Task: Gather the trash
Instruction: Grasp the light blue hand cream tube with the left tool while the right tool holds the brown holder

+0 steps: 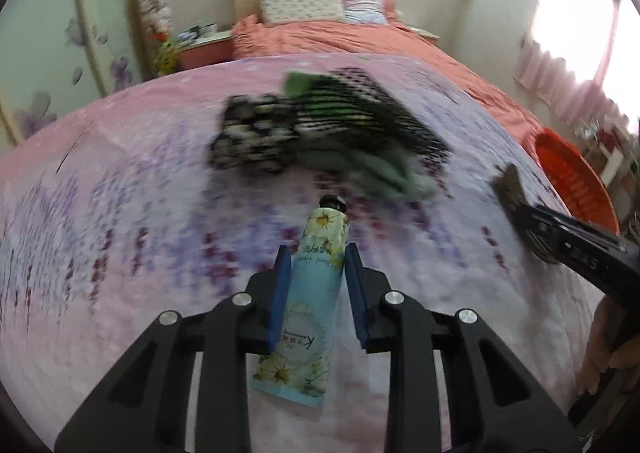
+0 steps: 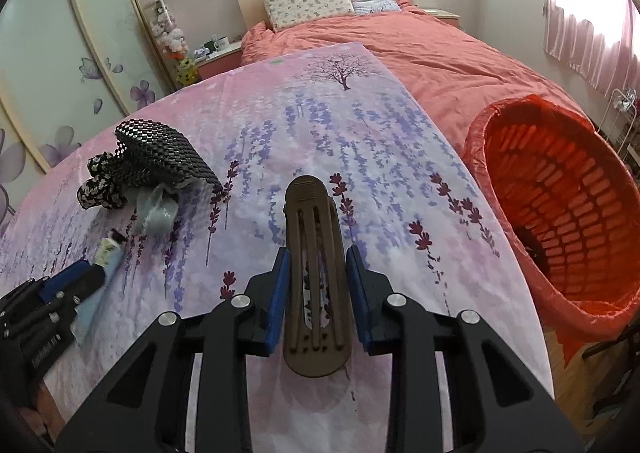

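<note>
My left gripper (image 1: 316, 257) is shut on a light blue flowered cream tube (image 1: 308, 293) with a black cap, held above the pink flowered blanket (image 1: 120, 213). My right gripper (image 2: 316, 257) is shut on a brown slotted hair clip (image 2: 314, 253), held above the blanket (image 2: 360, 133). The clip also shows at the right of the left wrist view (image 1: 512, 185), and the tube at the left of the right wrist view (image 2: 110, 249). An orange basket (image 2: 560, 193) lined with a red bag stands to the right of the bed.
A pile of black-and-white patterned and grey-green cloth (image 1: 320, 133) lies on the blanket ahead of the tube; it also shows in the right wrist view (image 2: 148, 161). Pillows (image 2: 308, 1) and a coral cover lie farther back. A wardrobe (image 2: 60, 53) stands on the left.
</note>
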Tool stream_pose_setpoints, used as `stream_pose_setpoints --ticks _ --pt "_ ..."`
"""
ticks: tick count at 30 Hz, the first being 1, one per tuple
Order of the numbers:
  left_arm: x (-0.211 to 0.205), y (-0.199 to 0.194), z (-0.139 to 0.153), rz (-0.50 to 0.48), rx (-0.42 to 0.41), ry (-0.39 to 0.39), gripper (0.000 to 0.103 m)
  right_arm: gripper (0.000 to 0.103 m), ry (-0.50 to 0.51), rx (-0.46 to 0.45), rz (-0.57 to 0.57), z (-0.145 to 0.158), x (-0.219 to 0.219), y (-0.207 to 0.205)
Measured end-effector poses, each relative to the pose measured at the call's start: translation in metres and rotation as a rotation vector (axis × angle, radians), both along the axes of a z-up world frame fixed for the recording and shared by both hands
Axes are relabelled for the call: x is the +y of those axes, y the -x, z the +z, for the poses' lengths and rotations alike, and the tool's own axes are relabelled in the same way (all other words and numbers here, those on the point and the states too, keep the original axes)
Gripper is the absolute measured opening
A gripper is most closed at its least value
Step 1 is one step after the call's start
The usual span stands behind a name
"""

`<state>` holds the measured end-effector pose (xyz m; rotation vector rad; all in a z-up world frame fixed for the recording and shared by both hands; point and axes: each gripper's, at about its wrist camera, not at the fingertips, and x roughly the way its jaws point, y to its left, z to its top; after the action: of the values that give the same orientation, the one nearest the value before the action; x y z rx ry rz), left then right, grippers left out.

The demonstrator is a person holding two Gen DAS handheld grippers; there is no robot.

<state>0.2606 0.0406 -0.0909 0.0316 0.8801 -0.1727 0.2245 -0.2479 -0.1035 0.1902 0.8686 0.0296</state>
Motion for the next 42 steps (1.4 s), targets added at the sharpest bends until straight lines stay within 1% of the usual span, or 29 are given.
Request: stream_pose_setpoints --ticks 2,5,10,13,18,24,31,32,34,36,38,40,42 --pt "0.013 -0.003 -0.001 0.034 0.003 0.017 0.031 0.03 0.015 0.002 0.0 0.0 0.002 0.0" --pt "0.022 -0.005 -0.008 0.051 0.029 0.037 0.033 0.03 0.019 0.005 0.0 0.0 0.003 0.0" --pt "0.025 -0.003 -0.009 0.045 0.02 0.041 0.033 0.03 0.018 0.006 0.0 0.0 0.004 0.0" --pt "0.025 -0.002 -0.009 0.044 0.022 0.048 0.035 0.031 0.025 0.006 0.0 -0.001 0.005 0.0" --pt "0.02 -0.001 -0.011 0.036 0.022 0.03 0.039 0.031 0.029 0.007 0.001 -0.002 0.005 -0.001" --pt "0.01 -0.002 -0.011 0.031 0.022 -0.027 0.041 0.032 0.023 0.007 0.001 -0.002 0.005 0.0" --pt "0.006 -0.003 -0.012 0.027 0.023 -0.034 0.045 0.032 -0.003 0.004 0.003 -0.002 -0.001 0.001" --pt "0.005 -0.003 -0.012 0.027 0.024 -0.036 0.046 0.032 -0.002 0.004 0.003 -0.002 -0.001 0.001" --pt "0.004 -0.003 -0.013 0.024 0.025 -0.033 0.055 0.032 0.0 0.004 0.003 -0.002 -0.001 0.001" --pt "0.005 -0.003 -0.014 0.026 0.032 -0.024 0.074 0.033 0.021 0.005 0.006 -0.002 0.001 0.0" --pt "0.009 -0.002 -0.015 0.035 0.042 -0.017 0.081 0.035 0.044 0.01 0.014 -0.001 0.004 -0.003" --pt "0.013 -0.001 -0.015 0.032 0.038 -0.008 0.081 0.035 0.05 0.017 0.01 0.0 0.005 -0.009" --pt "0.014 -0.001 -0.014 0.038 0.036 -0.023 0.071 0.035 0.047 0.02 0.003 0.0 0.005 -0.012"
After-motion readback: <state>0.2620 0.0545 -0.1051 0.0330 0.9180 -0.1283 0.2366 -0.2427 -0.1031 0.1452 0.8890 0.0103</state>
